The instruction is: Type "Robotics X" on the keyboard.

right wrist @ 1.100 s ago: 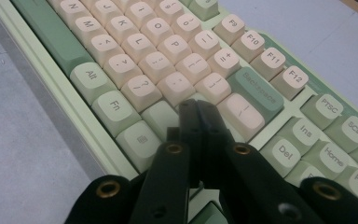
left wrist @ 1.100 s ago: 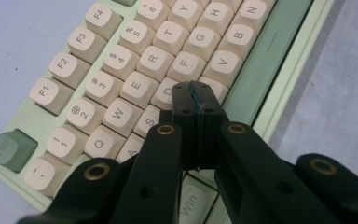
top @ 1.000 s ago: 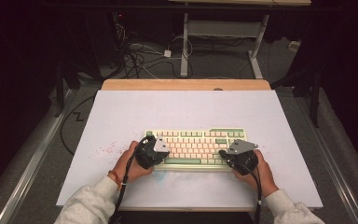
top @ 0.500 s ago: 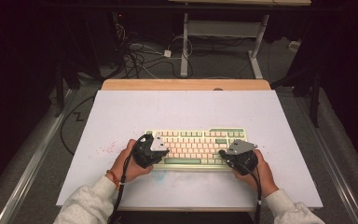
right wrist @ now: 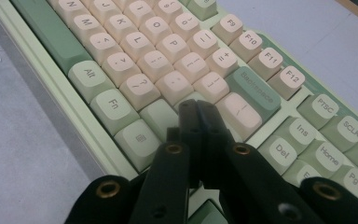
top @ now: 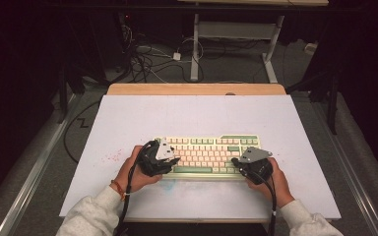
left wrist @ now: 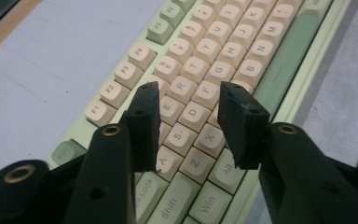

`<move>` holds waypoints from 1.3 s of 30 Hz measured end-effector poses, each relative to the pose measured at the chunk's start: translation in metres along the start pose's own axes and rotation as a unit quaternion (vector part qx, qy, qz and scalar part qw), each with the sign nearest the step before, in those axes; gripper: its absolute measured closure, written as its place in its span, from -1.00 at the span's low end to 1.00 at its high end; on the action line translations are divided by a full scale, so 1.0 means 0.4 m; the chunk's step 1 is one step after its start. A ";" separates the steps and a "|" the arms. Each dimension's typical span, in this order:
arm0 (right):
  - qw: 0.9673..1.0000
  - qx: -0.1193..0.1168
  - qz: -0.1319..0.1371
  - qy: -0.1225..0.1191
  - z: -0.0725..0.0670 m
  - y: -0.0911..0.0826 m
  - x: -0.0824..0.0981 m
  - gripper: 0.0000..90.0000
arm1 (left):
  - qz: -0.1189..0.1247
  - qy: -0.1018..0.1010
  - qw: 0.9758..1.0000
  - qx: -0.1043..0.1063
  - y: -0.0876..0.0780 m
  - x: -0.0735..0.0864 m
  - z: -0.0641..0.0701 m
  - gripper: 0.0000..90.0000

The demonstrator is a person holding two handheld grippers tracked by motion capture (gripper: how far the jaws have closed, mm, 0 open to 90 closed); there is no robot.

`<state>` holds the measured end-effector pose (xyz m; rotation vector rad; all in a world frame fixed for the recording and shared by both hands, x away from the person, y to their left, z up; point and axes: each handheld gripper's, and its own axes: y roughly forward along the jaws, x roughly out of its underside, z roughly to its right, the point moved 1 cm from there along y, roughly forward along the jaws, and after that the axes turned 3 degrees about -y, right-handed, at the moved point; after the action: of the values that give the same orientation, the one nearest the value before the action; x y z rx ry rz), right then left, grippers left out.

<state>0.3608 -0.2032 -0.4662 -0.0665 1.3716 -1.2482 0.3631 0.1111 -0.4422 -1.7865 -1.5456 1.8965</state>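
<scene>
At lower centre, my left gripper (left wrist: 189, 123) just parted over the keyboard (left wrist: 242, 56), right gripper (right wrist: 196, 122) together, keys beneath hidden.

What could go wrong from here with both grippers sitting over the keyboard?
1. The left gripper has just been opening, with nothing between its jaws; it hangs over the S, D and X keys, so lowering it might press several keys at once.
2. The right gripper is shut, tips close to the pale key under Backspace; a slight drift could hit Backspace instead.
3. The keyboard lies loose on the white mat; an angled push may slide it.
</scene>
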 end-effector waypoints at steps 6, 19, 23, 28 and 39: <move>1.000 -0.001 -0.002 0.003 0.001 -0.002 -0.001 1.00 | 0.018 -0.010 1.000 -0.012 -0.007 0.001 -0.004 0.04; 0.999 0.003 0.029 0.023 0.016 -0.033 -0.015 0.99 | 0.036 -0.014 0.999 -0.030 -0.008 0.003 -0.002 -0.38; 0.999 0.010 0.042 0.026 0.023 -0.049 -0.024 0.90 | 0.037 -0.017 0.998 -0.038 -0.006 0.004 -0.003 -0.48; 0.997 0.015 0.064 0.031 0.032 -0.068 -0.033 0.70 | 0.043 -0.016 0.998 -0.043 -0.009 0.005 -0.003 -0.51; 0.993 0.050 0.089 0.056 0.036 -0.078 -0.040 -0.25 | 0.046 -0.018 0.998 -0.048 -0.009 0.008 -0.004 -0.61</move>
<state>0.3568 -0.2142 -0.4302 0.1944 1.3767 -1.1813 0.3617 0.1160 -0.4415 -1.9047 -1.6184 1.9355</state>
